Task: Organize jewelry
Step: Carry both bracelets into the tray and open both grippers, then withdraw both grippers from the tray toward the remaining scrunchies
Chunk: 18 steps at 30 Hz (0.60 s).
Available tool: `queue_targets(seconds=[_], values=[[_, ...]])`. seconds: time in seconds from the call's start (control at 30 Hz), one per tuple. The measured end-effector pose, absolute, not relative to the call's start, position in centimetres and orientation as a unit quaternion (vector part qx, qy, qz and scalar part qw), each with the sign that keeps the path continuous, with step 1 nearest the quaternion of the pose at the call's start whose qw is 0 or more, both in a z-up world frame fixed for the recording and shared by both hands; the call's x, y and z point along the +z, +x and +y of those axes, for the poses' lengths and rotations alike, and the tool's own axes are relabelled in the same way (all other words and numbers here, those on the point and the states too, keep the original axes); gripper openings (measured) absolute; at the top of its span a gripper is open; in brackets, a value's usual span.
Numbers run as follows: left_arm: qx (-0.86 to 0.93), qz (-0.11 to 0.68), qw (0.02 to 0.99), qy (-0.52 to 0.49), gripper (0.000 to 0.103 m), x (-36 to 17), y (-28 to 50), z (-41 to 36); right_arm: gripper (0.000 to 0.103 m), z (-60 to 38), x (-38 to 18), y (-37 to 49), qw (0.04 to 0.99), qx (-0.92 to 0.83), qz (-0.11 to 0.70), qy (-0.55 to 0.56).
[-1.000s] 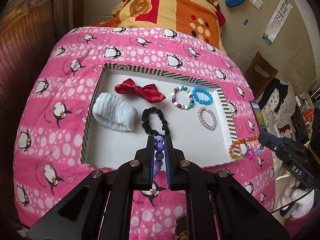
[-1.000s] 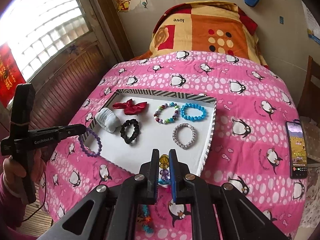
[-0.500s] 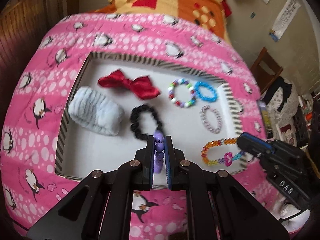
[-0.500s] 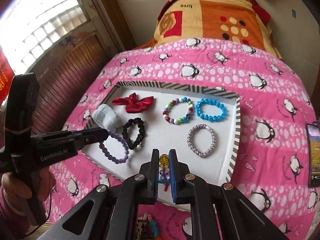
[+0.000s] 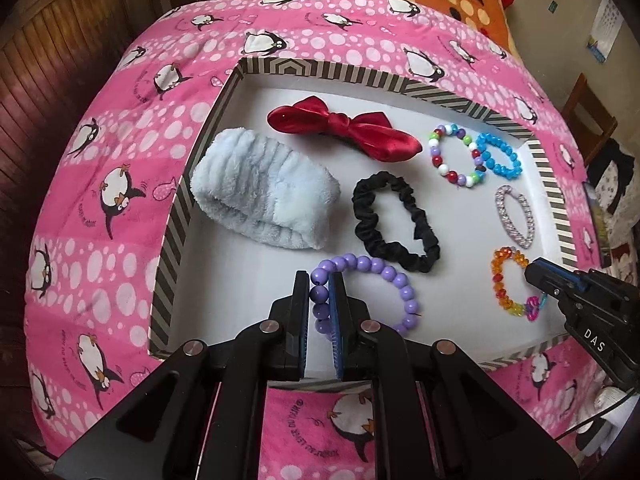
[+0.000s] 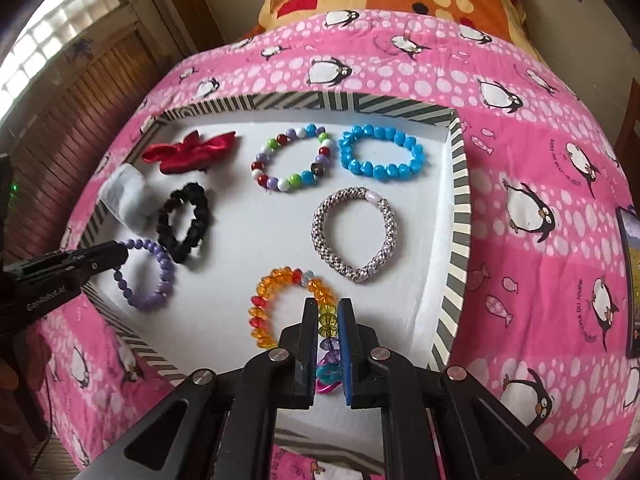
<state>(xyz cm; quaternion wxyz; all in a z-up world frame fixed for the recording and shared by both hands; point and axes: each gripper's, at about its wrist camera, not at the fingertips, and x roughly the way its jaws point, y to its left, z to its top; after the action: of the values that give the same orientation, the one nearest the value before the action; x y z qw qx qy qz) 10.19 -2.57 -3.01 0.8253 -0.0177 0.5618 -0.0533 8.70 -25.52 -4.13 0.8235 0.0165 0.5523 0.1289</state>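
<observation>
A purple bead bracelet [image 5: 370, 280] is pinched by the left gripper [image 5: 322, 304] over the near left of the striped-rim tray [image 5: 320, 70]. An orange crystal bracelet [image 6: 280, 300] (its charm end between the fingers) is clamped by the right gripper [image 6: 328, 336] at the near right. Beyond them, 3 bracelets, a black scrunchie [image 5: 394, 222], a red bow [image 5: 344, 126] and a fluffy headband [image 5: 266, 200] are laid out inside.
</observation>
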Motion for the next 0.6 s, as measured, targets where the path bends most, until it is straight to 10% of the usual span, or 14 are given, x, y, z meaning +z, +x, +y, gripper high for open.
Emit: queue_targets(seconds=[0.17, 0.3, 0.4, 0.6], values=[[-0.045, 0.563, 0.825, -0.004, 0.012, -3.3, 10.4, -3.0, 0.009, -25.2, -4.4, 8.8, 0.823, 0.114, 0.557, -0.004], [-0.046, 0.556, 0.83, 0.008, 0.049, -3.0, 10.0, -3.5, 0.038, -25.1, -3.9, 8.5, 0.827, 0.113, 0.551, -0.005], [-0.046, 0.549, 0.835, 0.006, 0.059, -2.4, 9.5, -3.6, 0.038, -24.9, -2.9, 7.6, 0.836, 0.114, 0.536, -0.01], [-0.042, 0.532, 0.846, 0.006, 0.061, -0.7, 8.1, -3.9, 0.038, -25.1, -0.1, 5.3, 0.86, 0.09, 0.502, -0.007]])
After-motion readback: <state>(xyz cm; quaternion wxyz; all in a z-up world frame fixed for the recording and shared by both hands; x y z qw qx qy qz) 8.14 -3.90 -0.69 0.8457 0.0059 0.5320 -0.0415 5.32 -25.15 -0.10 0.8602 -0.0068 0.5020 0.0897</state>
